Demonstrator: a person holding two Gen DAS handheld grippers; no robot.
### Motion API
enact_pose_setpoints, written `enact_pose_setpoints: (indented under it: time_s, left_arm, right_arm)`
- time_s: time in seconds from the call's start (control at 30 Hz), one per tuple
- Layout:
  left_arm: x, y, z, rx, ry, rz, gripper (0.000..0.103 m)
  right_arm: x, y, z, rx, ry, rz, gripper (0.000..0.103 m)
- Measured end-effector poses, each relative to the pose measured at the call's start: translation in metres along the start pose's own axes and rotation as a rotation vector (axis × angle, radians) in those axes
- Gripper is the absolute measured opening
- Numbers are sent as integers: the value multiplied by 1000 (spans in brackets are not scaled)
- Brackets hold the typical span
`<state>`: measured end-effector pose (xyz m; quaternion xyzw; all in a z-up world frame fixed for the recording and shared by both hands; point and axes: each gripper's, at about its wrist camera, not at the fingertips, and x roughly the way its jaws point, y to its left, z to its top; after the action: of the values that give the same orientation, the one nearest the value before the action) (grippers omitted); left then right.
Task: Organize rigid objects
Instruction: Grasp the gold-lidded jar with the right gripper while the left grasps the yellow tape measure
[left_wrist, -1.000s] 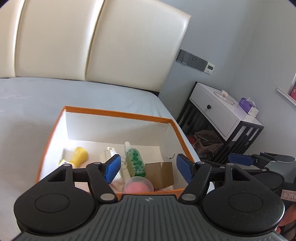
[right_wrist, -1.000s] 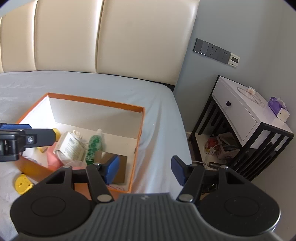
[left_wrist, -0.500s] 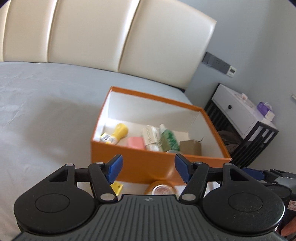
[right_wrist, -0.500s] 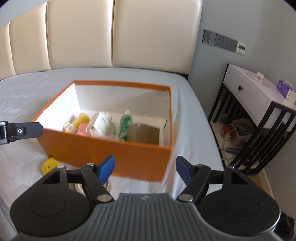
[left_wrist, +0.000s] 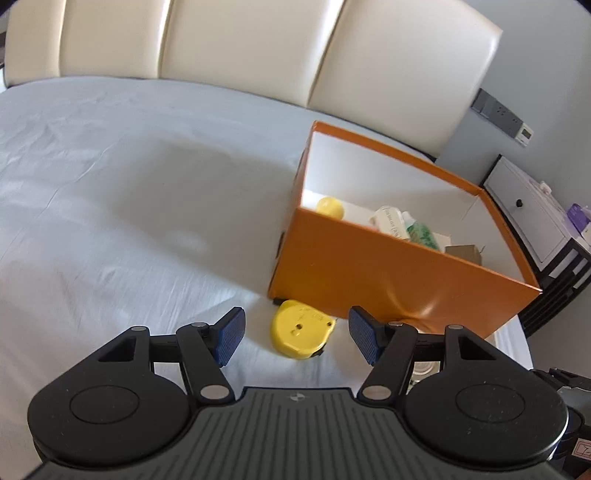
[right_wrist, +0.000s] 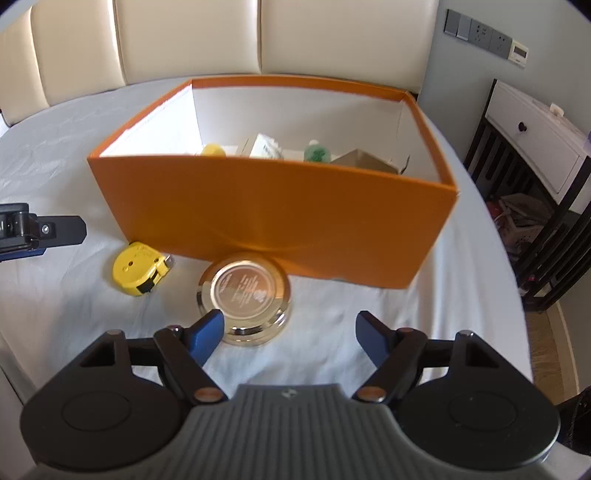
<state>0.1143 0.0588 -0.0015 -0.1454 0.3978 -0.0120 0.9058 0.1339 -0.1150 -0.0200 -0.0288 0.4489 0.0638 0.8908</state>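
An orange box (left_wrist: 388, 273) (right_wrist: 273, 221) stands on the bed, holding a yellow-capped item (left_wrist: 330, 207), a white carton (right_wrist: 264, 147), a green bottle (right_wrist: 317, 152) and a brown carton (right_wrist: 364, 159). A yellow tape measure (left_wrist: 300, 334) (right_wrist: 139, 267) lies on the sheet in front of the box. My left gripper (left_wrist: 295, 338) is open above it, the tape measure showing between the blue pads. A round gold jar (right_wrist: 245, 293) sits beside it. My right gripper (right_wrist: 290, 334) hovers just short of the jar, its jaws opening, nothing between them.
The bed sheet (left_wrist: 110, 206) stretches wide to the left, ending at a cream padded headboard (left_wrist: 236, 48). To the right of the bed stands a white nightstand on a black frame (right_wrist: 532, 147), with clutter beneath. The left gripper's finger (right_wrist: 48, 229) pokes into the right wrist view.
Both grippers drew back from over the box and sank toward the sheet in front of it. The tape measure and gold jar came into view. The right jaws spread wider.
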Motion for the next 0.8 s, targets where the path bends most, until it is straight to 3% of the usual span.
enact_pose_setpoints:
  time_s: [0.47, 0.6, 0.8]
  left_arm:
    - [26, 22, -9, -55, 63, 34, 76]
    - [30, 26, -6, -55, 67, 43, 76]
    - [35, 29, -6, -60, 76, 43, 76]
  right_arm:
    - [55, 23, 15, -36, 74, 20, 85]
    - [65, 28, 19, -43, 95, 27, 75]
    - [74, 33, 21, -63, 89, 21, 76]
